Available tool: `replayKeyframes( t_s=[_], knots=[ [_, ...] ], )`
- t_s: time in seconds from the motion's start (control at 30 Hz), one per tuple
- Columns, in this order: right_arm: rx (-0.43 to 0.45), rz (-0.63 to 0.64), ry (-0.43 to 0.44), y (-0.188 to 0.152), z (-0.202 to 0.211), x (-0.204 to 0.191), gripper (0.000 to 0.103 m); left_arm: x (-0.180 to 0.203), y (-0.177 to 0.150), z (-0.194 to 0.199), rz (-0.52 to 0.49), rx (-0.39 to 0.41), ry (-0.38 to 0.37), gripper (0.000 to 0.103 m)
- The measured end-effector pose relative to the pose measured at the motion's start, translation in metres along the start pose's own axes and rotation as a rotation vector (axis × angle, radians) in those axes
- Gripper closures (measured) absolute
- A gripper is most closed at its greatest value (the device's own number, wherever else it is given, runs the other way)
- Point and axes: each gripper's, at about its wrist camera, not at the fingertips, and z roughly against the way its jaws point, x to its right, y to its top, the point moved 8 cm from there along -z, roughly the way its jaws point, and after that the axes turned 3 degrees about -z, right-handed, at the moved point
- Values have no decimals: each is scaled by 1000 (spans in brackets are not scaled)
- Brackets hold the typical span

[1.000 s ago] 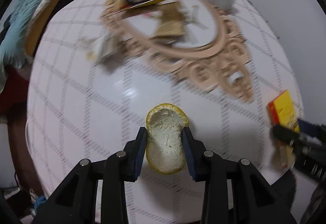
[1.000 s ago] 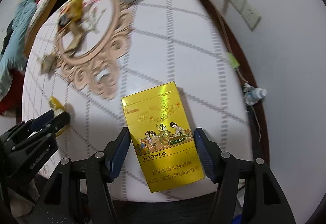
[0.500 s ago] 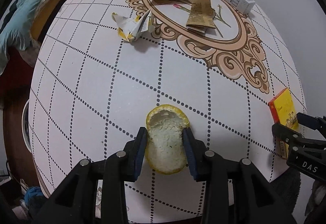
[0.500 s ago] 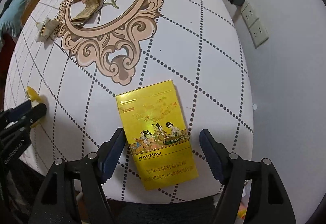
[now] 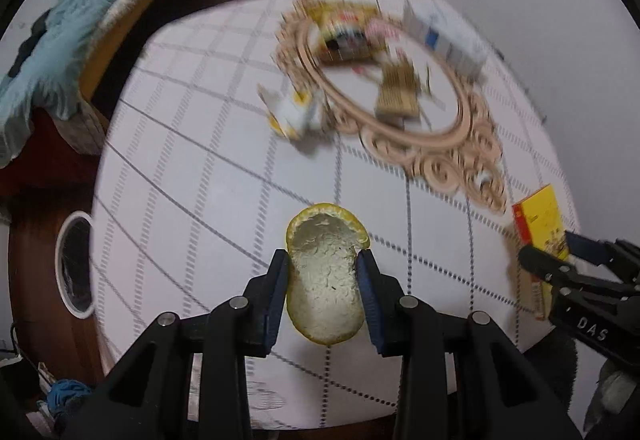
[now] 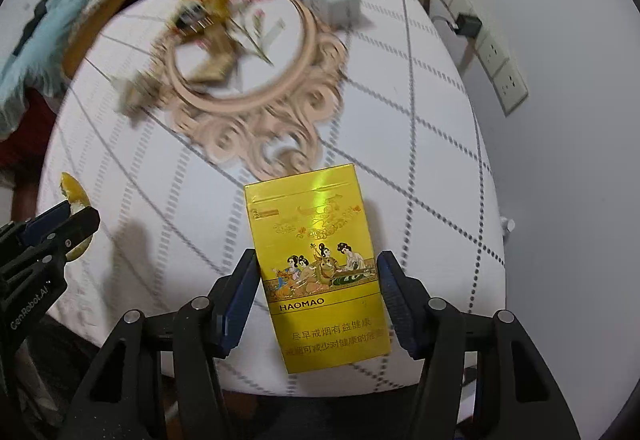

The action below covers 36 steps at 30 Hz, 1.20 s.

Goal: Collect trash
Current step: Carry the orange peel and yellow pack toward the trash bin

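Note:
My left gripper [image 5: 323, 272] is shut on a piece of orange peel [image 5: 325, 280], white pith side up, above the near part of the table. My right gripper [image 6: 316, 272] is shut on a yellow HAOMAO cigarette pack [image 6: 320, 268] and holds it over the table's near right edge. The pack also shows in the left wrist view [image 5: 540, 224], and the peel in the right wrist view [image 6: 74, 196]. More trash lies far on the table: a torn white-yellow wrapper [image 5: 294, 112], a yellow snack bag [image 5: 344, 34] and a brown paper wrapper [image 5: 400, 96].
The round table [image 5: 200, 200] has a white cloth with a dotted grid and a beige ornament. A white-blue box [image 5: 444, 36] stands at the far right. A white-rimmed bin [image 5: 76, 268] stands on the floor at the left. A bed [image 5: 60, 40] is far left. Wall sockets [image 6: 496, 56] are at the right.
Both grippers have lifted and pulled back from the table with their items; the view is blurred with motion. The right jaws have closed in against the cigarette pack. The bin now shows at left.

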Motion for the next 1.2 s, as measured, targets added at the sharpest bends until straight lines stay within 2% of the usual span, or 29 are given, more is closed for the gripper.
replayKeyframes(
  t_s=[0.2,0.37,0.47,0.6,0.67,0.8,0.93,1.1,1.2],
  knots=[
    [84,11,76,21,41,-51,42,-50,27,55,50,123,25,72],
    [140,66,163,46,71,-121,42,-121,44,95,121,207,50,72],
    [159,115,215,54,83,-181,42,-163,43,112,157,237,74,72],
    [159,202,276,60,85,-276,42,-237,30,124,218,257,130,72],
    [145,240,296,57,78,-318,42,-286,16,124,272,251,162,72],
    [91,328,329,51,47,-419,42,-366,-16,109,362,211,218,72],
    [-9,404,338,35,-15,-518,42,-445,-61,69,473,129,266,72],
    [-143,458,340,10,-100,-602,42,-510,-106,0,597,18,224,72],
    [-206,461,333,2,-142,-632,42,-539,-126,-39,665,-38,165,71]
  ],
)
